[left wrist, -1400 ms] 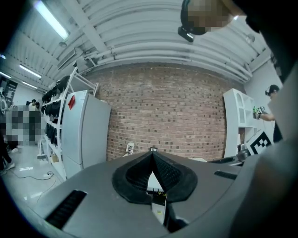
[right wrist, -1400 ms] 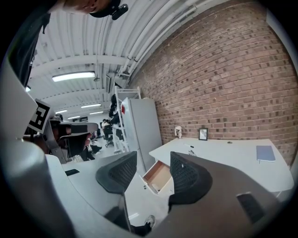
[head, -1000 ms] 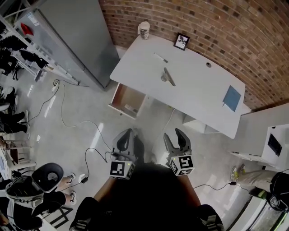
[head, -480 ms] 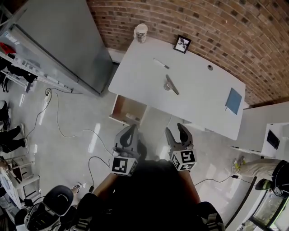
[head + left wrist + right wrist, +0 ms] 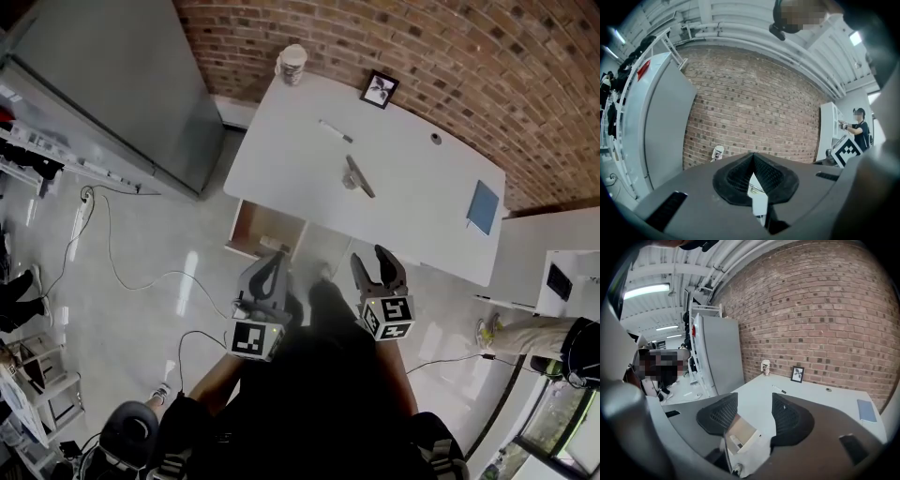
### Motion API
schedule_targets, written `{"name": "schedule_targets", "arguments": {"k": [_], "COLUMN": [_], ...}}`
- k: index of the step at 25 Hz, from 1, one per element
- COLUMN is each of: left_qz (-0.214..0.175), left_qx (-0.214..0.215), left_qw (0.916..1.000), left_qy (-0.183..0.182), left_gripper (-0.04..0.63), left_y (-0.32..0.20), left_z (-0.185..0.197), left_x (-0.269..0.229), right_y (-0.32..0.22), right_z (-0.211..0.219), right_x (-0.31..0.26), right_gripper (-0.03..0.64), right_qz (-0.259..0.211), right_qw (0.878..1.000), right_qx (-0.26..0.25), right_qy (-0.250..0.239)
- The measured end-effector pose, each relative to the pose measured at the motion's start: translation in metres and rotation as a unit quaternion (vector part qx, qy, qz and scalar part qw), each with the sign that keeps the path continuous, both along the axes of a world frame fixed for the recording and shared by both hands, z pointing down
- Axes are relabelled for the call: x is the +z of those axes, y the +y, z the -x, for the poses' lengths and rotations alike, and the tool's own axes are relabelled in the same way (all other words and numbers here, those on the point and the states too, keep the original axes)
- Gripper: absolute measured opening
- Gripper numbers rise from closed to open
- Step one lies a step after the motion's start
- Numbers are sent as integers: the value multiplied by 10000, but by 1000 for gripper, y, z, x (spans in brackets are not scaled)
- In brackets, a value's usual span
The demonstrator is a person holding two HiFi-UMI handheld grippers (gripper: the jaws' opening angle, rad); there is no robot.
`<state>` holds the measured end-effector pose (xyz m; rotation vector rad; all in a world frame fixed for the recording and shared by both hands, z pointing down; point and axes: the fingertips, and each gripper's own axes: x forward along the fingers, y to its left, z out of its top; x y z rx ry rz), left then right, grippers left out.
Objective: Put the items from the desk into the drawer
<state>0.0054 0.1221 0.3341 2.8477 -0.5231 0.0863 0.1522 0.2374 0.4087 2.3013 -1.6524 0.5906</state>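
Observation:
A white desk (image 5: 403, 202) stands against a brick wall. On it lie a paper cup (image 5: 293, 63), a framed picture (image 5: 378, 89), a marker (image 5: 335, 131), a grey stapler-like object (image 5: 356, 176) and a blue notebook (image 5: 484, 207). The drawer (image 5: 265, 232) hangs open under the desk's near left edge, with a small item inside. My left gripper (image 5: 267, 278) is shut and empty, just in front of the drawer. My right gripper (image 5: 379, 272) is open and empty, short of the desk's front edge. The right gripper view shows the drawer (image 5: 740, 432), the marker (image 5: 778, 389) and the cup (image 5: 765, 365).
A tall grey cabinet (image 5: 122, 84) stands left of the desk. Cables (image 5: 112, 272) trail over the glossy floor at left. A white shelf unit (image 5: 562, 281) is at right, with a person (image 5: 859, 126) beyond it. An office chair (image 5: 131, 431) sits at lower left.
The view has moved closer to the desk. Both grippers have advanced toward the drawer and the desk's front edge. Their jaws look unchanged.

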Motion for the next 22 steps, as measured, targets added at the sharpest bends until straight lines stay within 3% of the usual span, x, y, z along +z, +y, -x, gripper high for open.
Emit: {"name": "schedule_targets", "arguments": {"k": [12, 22], "left_qz": [71, 93], "left_qx": [-173, -301], "left_qw": [9996, 9988], "left_qy": [-198, -385], "left_gripper": [-3, -3], "left_y": [-28, -55], "left_z": [-28, -92], "left_x": [8, 12], "right_y": [-54, -90], "right_z": [-56, -125], "right_x": [35, 109], "right_gripper": [206, 209], "right_qz": [537, 1433], "right_qw": [9981, 9876], "right_qx": [-291, -624], "right_qy": [-79, -136]}}
